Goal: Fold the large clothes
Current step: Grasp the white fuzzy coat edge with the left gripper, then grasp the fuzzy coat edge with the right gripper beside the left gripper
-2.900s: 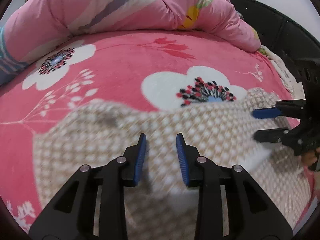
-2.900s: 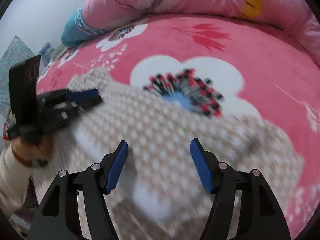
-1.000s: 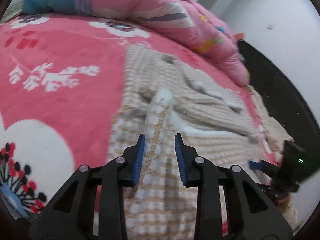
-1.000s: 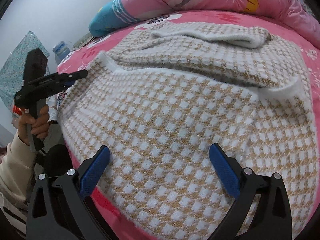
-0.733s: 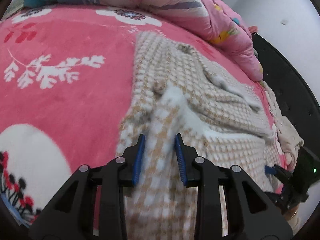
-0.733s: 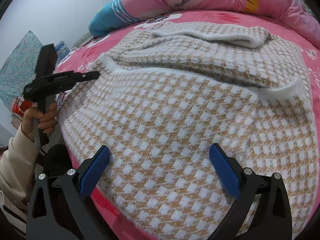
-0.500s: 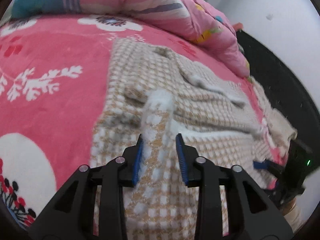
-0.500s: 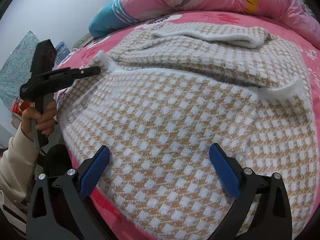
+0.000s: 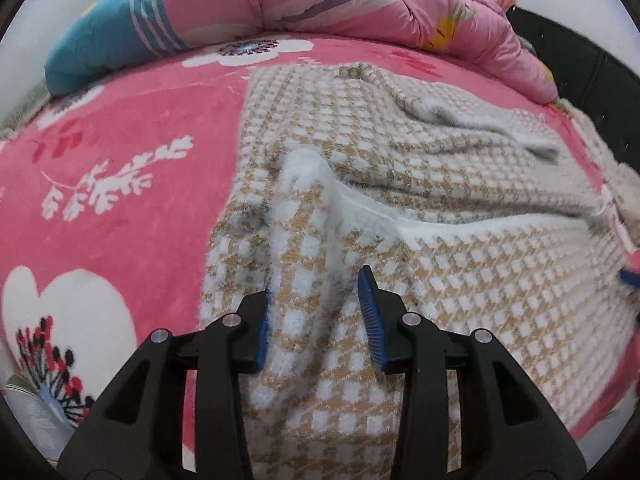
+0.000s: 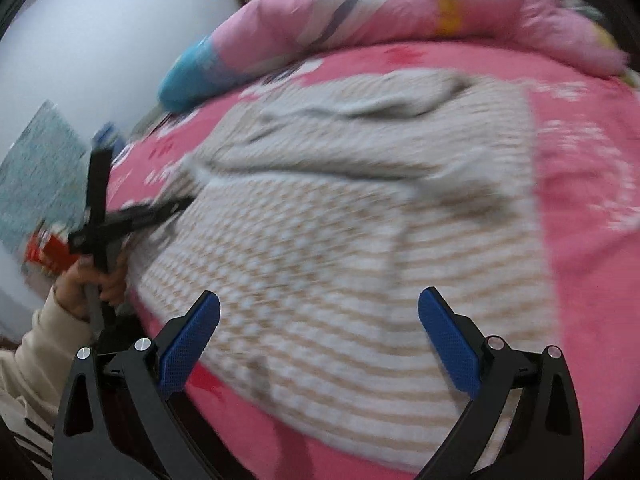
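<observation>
A beige and white checked knit sweater (image 9: 460,248) lies spread on the pink flowered blanket (image 9: 120,160), its white hem band (image 9: 440,226) folded across the middle. My left gripper (image 9: 316,282) points down at the sweater's left edge. Its jaws are opening, and a raised ridge of the knit stands between the pads, slack on the right side. In the right wrist view, which is blurred, the sweater (image 10: 360,220) fills the middle. My right gripper (image 10: 320,294) hovers wide open above its near edge with nothing in it. The left gripper (image 10: 160,208) shows there too, held by a hand (image 10: 92,276).
A pink duvet (image 9: 320,0) with a blue end (image 9: 100,40) is bunched along the far side of the bed. A black bed frame (image 9: 580,60) and a cream garment (image 9: 624,184) are on the right. The bed's near edge runs under my right gripper.
The left jaws have widened around the sweater ridge, and that gripper has rolled and shifted. My right gripper has risen and swung, so its view is now blurred and shows more blanket on the right.
</observation>
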`<state>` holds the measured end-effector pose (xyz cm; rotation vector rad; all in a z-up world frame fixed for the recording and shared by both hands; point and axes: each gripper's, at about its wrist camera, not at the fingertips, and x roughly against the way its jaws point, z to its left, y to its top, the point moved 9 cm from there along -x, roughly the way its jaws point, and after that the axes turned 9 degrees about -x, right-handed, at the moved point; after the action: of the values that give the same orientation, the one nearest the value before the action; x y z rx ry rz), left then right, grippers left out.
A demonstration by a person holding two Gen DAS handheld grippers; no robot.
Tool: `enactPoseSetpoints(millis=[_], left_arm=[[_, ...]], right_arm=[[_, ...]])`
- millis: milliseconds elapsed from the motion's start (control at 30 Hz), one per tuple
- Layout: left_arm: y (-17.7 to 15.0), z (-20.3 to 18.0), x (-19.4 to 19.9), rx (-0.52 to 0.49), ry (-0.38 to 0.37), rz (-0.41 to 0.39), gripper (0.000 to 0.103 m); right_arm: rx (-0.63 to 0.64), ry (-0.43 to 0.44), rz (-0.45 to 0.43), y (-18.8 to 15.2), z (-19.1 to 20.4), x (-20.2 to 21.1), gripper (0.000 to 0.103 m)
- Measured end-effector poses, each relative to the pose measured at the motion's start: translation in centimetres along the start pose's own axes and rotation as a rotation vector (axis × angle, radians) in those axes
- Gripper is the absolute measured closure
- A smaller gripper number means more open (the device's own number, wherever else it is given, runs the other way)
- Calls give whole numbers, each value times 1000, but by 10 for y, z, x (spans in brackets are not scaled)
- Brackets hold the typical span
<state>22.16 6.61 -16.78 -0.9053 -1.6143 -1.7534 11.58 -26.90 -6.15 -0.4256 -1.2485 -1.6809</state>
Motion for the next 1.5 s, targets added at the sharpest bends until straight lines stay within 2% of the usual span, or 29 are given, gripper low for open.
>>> enactPoseSetpoints(millis=[167, 333, 433, 567, 667, 733, 833, 967, 1100, 1167, 1267, 1400, 1500], left_arm=[[1, -5, 2, -62, 91, -11, 59], [0, -5, 2, -68, 105, -35, 58], [-1, -4, 2, -72, 115, -36, 58], [0, -5, 2, -90, 132, -40, 57], [-1, -4, 2, -83, 121, -46, 57], [-1, -5, 2, -83, 120, -47, 57], [-1, -5, 2, -86, 124, -45, 57], [0, -6, 0, -88, 128, -43, 57], [1, -6, 0, -89, 136, -40, 57], [1, -7, -1, -91, 146, -36, 57], [2, -7, 0, -99, 160, -31, 56], [3, -7, 0, -101, 167, -24, 54], [4, -7, 0, -101, 173, -19, 54]], right_arm=[[-120, -34, -55, 32, -45, 10, 6], [-167, -9, -43, 65, -54, -17, 14], [-181, -27, -29, 75, -61, -31, 20], [-210, -39, 42, 66, -70, -43, 29], [-170, -55, 60, 49, -65, -33, 30], [-163, -24, 87, 36, -60, -27, 32], [-139, -24, 107, 25, -58, -19, 36], [-138, -34, 115, 31, -59, -25, 43], [-151, -51, 115, 44, -60, -37, 45], [-137, -57, 126, 43, -56, -39, 45], [-94, -56, 148, 35, -46, -35, 52], [-44, -92, 161, 27, -40, -33, 52], [-52, -114, 165, 29, -44, -39, 52]])
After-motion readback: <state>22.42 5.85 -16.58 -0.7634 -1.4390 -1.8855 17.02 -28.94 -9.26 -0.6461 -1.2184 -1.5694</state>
